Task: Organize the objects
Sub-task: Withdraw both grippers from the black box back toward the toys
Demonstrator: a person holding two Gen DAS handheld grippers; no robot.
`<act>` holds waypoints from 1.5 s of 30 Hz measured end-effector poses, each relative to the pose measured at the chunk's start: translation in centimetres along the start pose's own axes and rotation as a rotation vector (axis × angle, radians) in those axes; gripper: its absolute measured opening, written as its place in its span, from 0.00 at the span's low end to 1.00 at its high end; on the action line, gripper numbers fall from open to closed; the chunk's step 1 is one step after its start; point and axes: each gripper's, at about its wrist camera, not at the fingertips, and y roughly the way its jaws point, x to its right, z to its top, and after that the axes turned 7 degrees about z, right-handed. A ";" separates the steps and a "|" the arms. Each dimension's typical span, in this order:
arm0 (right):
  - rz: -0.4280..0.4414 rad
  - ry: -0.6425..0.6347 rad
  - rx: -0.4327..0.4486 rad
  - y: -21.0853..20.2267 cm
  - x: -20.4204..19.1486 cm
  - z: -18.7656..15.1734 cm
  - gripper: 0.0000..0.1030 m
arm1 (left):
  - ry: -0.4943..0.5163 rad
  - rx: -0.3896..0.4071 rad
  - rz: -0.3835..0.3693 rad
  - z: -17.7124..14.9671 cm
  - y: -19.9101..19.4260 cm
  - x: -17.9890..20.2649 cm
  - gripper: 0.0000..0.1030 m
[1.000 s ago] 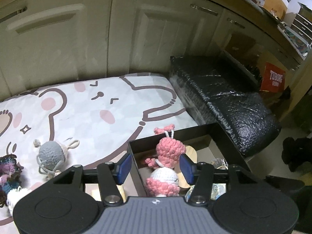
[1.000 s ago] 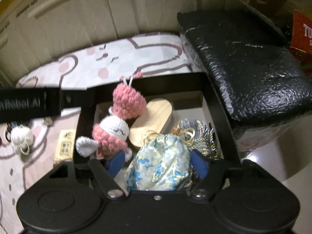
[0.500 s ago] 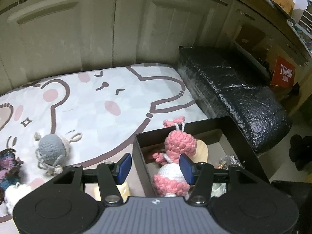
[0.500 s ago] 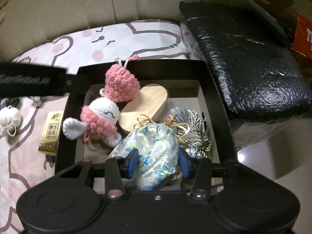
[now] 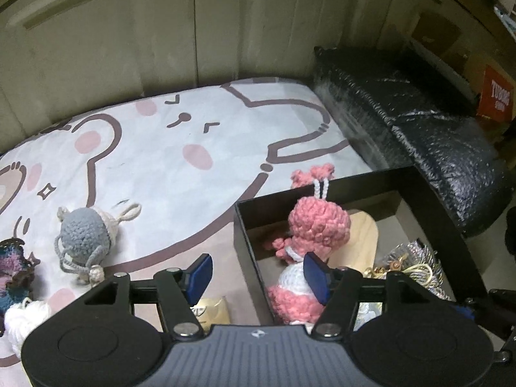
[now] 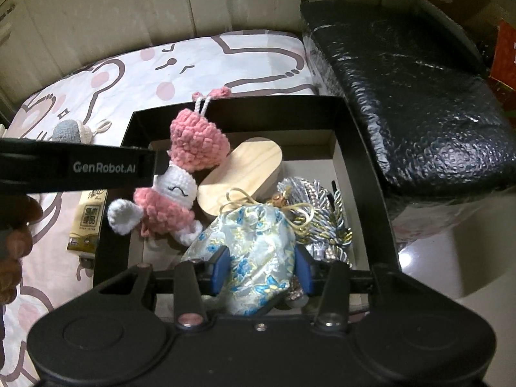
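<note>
A home: cartoon-print mat on the floor beside cupboard doors

cupboard doors behind | black wrapped bundle right | red carton

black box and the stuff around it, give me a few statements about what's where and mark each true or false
1. The pink doll is inside the black box. True.
2. The right gripper has nothing between its fingers. False: its pads press on the blue flowered pouch.
3. The grey knitted toy lies in the box. False: it lies on the cartoon mat, outside the box.
4. A wooden piece lies in the box behind the pouch. True.
5. The small yellow packet is inside the box. False: it lies on the mat beside the box's outer wall.
6. The left gripper is opening, its fingers astride the box wall. True.
</note>
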 end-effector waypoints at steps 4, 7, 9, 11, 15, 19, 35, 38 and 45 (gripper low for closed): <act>0.003 0.002 -0.013 -0.1 -0.1 0.0 0.44 | 0.018 -0.020 0.037 0.0 -0.3 0.2 0.62; 0.007 0.013 -0.019 -0.3 0.1 0.0 0.44 | 0.023 -0.039 0.043 -0.1 -0.5 0.0 0.62; 0.007 0.016 -0.020 -0.3 0.1 0.0 0.44 | 0.019 -0.058 0.046 -0.1 -0.7 -0.2 0.62; 0.010 0.026 -0.017 -0.5 0.2 0.0 0.44 | 0.016 -0.067 0.044 -0.3 -0.7 -0.4 0.62; 0.031 0.081 0.027 -1.2 0.7 0.3 0.42 | -0.024 -0.053 0.017 -0.4 -0.8 -1.2 0.61; 0.048 0.110 0.083 -2.2 0.9 0.5 0.41 | -0.072 -0.038 0.000 -0.2 -1.4 -1.8 0.61; 0.006 0.166 0.204 -6.4 1.4 0.4 0.41 | -0.039 0.021 -0.003 -0.6 -5.7 -2.3 0.74; -0.005 0.167 0.220 -7.1 1.3 0.1 0.43 | -0.032 0.034 0.006 -0.7 -6.7 -2.5 0.76; -0.060 0.158 0.270 -9.0 1.0 -0.4 0.62 | -0.028 0.061 0.033 -1.1 -8.7 -3.0 0.86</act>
